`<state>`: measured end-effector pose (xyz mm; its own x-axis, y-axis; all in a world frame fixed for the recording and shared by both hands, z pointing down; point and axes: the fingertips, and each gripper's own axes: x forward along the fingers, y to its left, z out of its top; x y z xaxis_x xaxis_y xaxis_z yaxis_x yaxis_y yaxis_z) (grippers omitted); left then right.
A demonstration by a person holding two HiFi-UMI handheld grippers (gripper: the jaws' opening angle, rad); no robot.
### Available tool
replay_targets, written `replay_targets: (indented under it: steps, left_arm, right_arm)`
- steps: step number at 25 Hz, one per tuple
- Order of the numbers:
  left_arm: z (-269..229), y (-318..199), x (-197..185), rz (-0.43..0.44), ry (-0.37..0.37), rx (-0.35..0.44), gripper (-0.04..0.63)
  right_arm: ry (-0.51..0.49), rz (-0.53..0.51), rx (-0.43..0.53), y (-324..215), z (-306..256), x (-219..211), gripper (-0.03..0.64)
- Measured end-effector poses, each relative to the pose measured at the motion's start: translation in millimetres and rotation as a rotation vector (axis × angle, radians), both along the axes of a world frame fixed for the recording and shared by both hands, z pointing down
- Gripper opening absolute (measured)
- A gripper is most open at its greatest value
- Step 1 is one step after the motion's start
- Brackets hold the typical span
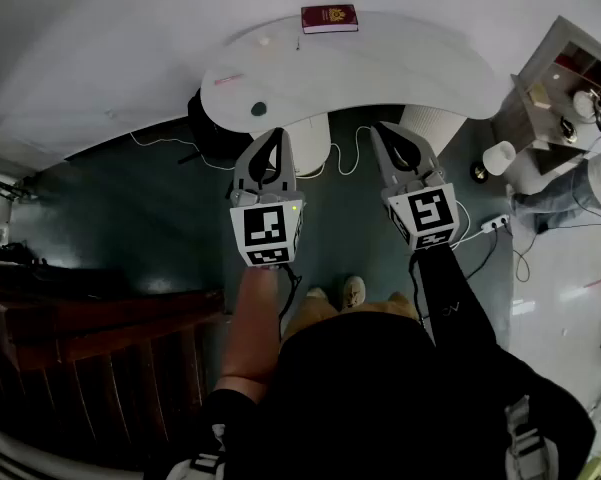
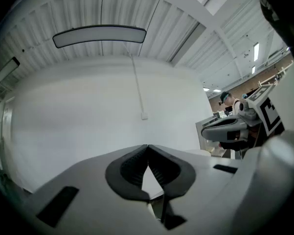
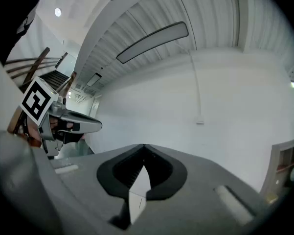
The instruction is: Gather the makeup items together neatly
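Note:
A white curved table (image 1: 380, 68) stands ahead of me in the head view. On it lie a maroon booklet-like case (image 1: 329, 18), a small pale item (image 1: 265, 40), a thin pink stick (image 1: 227, 80) and a dark round piece (image 1: 258, 109). My left gripper (image 1: 275, 136) and right gripper (image 1: 384, 130) hang side by side below the table's near edge, over the dark floor. Both are shut with nothing between the jaws. Each gripper view faces a white wall and ceiling, with the left gripper (image 2: 147, 147) and right gripper (image 3: 144, 146) tips touching.
Two white cylindrical table legs (image 1: 308, 144) (image 1: 432, 124) stand under the table. Cables and a power strip (image 1: 493, 223) lie on the floor. Dark wooden rails (image 1: 90, 318) run at the left. A shelf unit (image 1: 565, 78) and another person (image 1: 580, 188) are at the right.

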<state>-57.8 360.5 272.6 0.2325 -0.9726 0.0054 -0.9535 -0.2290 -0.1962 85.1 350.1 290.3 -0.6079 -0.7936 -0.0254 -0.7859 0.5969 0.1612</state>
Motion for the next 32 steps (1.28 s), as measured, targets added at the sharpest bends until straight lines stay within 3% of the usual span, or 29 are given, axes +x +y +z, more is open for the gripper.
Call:
replay_targets:
  steps: [21, 32]
  left_arm:
    - [1, -1, -13, -0.061, -0.028, -0.016, 0.011]
    - [4, -56, -43, -0.070, -0.020, -0.007, 0.011]
  right_arm:
    - [-0.062, -0.024, 0.008, -10, -6, 7, 0.005]
    - [-0.055, -0.031, 0.025, -63, -6, -18, 0.005]
